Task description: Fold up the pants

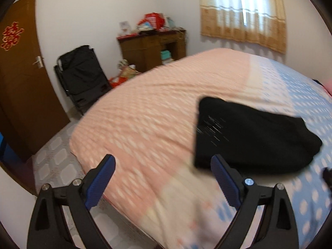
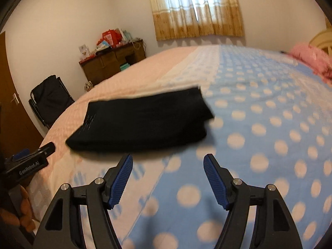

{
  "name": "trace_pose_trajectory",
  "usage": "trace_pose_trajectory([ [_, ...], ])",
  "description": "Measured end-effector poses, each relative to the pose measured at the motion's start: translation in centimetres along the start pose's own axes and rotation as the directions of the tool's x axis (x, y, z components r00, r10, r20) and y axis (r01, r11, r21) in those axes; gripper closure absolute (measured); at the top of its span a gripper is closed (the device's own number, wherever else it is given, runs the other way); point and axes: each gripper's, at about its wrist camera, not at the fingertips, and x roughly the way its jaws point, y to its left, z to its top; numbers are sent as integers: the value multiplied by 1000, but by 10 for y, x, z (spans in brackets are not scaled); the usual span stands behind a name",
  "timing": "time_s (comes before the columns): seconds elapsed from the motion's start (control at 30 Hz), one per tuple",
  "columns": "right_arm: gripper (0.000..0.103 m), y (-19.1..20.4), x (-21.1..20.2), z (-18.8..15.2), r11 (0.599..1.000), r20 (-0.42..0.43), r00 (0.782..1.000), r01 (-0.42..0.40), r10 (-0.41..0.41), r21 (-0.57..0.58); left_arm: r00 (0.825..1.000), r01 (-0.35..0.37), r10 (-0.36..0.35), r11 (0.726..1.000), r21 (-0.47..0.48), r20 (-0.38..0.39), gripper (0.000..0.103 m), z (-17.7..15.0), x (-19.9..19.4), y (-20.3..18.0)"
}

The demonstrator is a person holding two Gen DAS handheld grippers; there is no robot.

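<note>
Across the middle of both frames the bed [image 2: 259,108] is stretching, and the black pants [image 2: 143,122] are lying on it as a compact folded bundle, centre-left in the right view. Judging by this, folding is looking finished; any tidying should be pressing edges flat gently. The left tool [image 1: 162,166] and right tool [image 2: 168,164] are hovering spread, gripping nothing, low in frame.

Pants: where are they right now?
The pants lie folded on the bed, across the pink-blue seam, ahead and left of the open right gripper, ahead and right of the open left gripper.
</note>
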Motion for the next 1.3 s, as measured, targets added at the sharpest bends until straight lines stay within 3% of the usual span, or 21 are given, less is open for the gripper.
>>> trace_pose_trajectory([
  [0.1, 31, -1, -10, -12, 999, -8, 1000, -21, 21, 26, 1000, 17, -17, 1000, 23, 0, 7, -14, -12, -8],
  [0.23, 31, 1, -47, -13, 999, 75, 997, -17, 14, 31, 998, 56, -58, 997, 56, 27, 6, -33, -38, -13],
  [0.4, 26, 12, -102, -2, 1000, 245, 969, 14, -15, 7, 992, 97, -102, 992, 75, 70, 1, -35, -67, -18],
  [0.53, 24, 24, -127, 1, 999, 333, 943, 35, -26, -21, 984, 129, -135, 990, 61, 118, 0, -31, -88, -20],
  [0.67, 24, 31, -132, 3, 998, 351, 936, 34, -15, -48, 981, 123, -135, 988, 91, 137, 0, -29, -94, -24],
  [0.93, 24, 22, -118, 0, 999, 312, 950, 27, -19, -21, 984, 110, -121, 990, 89, 128, 0, -33, -91, -29],
  [1.3, 24, 15, -116, -1, 1000, 306, 952, 19, -19, 6, 988, 98, -110, 990, 101, 111, 0, -36, -86, -36],
])
